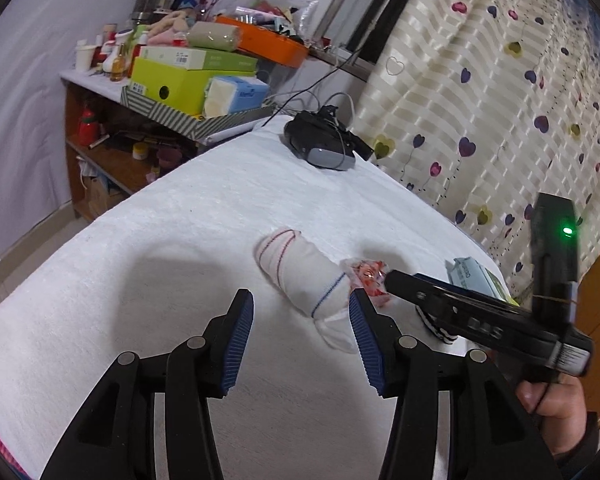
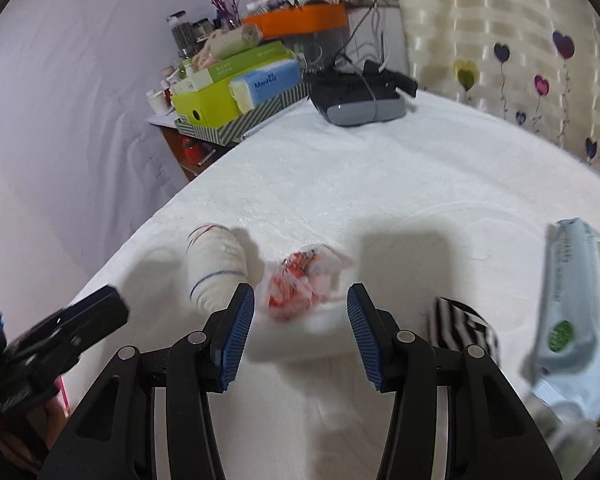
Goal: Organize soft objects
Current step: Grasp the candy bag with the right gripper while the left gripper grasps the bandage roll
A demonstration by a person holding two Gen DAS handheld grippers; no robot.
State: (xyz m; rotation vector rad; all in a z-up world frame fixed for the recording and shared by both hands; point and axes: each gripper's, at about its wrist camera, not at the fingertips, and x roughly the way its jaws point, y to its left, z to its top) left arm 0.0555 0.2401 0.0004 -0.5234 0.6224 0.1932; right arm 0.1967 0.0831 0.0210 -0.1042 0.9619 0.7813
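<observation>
A rolled white sock [image 1: 300,272] with thin red and blue stripes lies on the white cloth [image 1: 160,248]. Its near end rests against the right finger of my open left gripper [image 1: 302,320], and nothing is pinched. Beside it lies a crumpled red-and-white soft packet [image 2: 296,284]. It sits just ahead of my right gripper [image 2: 300,320], whose jaws stand open and empty. To the right of that gripper lie a black-and-white striped sock [image 2: 460,328] and a pale wipes pack [image 2: 572,304]. In the left wrist view the right gripper [image 1: 392,280] reaches in from the right, its tip at the packet [image 1: 368,276].
A grey and black headset [image 1: 320,140] with cables lies at the table's far end. A cluttered shelf with green boxes [image 1: 172,80] stands behind the table on the left. A heart-patterned curtain [image 1: 500,100] hangs along the right side. The cloth's left edge drops to the floor.
</observation>
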